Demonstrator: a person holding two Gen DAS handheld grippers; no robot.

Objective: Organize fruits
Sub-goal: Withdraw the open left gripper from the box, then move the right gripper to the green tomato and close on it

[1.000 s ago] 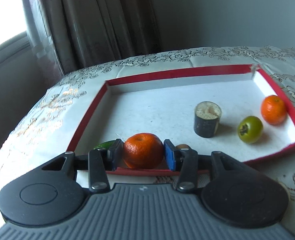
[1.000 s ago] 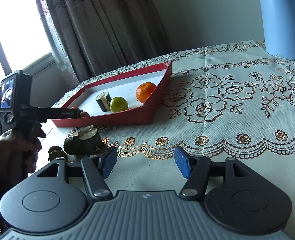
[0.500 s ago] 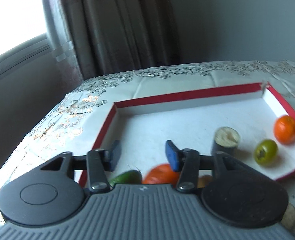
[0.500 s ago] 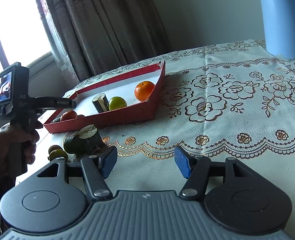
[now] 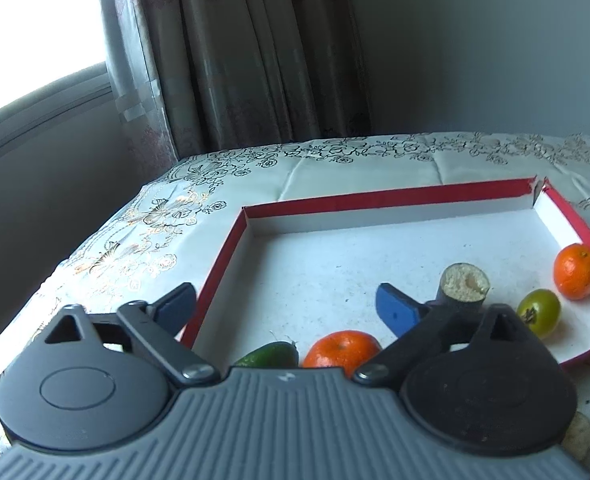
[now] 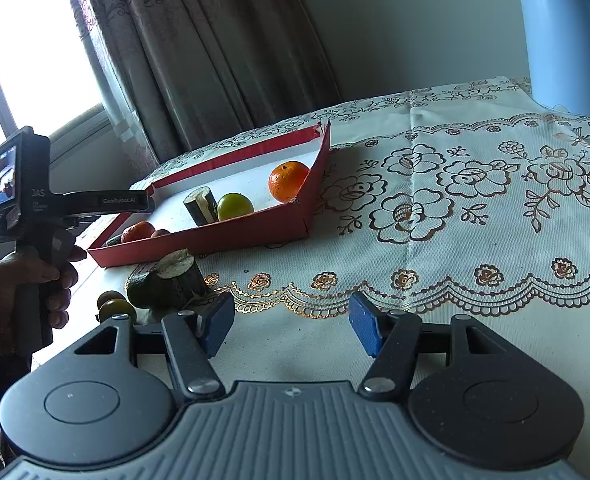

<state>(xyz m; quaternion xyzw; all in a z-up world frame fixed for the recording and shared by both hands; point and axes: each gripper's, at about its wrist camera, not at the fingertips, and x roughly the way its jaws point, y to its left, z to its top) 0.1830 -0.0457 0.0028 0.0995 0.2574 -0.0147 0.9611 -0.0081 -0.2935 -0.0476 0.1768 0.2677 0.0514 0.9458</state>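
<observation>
Left gripper [image 5: 287,306] fingers apart, tangerine [image 5: 341,352] in tray [image 5: 375,200], seemingly free

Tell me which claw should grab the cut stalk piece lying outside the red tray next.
Right. The right claw is open and empty, with the cut stalk piece on the tablecloth just ahead of its left finger. The left claw, also open, hovers over the red tray, beside the orange.

The tray [image 6: 231,236] lies on the tablecloth [image 6: 455,208]. Inside it, a tangerine [image 6: 288,181] sits in the corner nearest the kettle [image 6: 563,40], with a round fruit [image 6: 235,206] and a cut stalk [image 6: 201,205] beside it. Another stalk piece [image 6: 181,278] lies outside the tray's near wall.
</observation>
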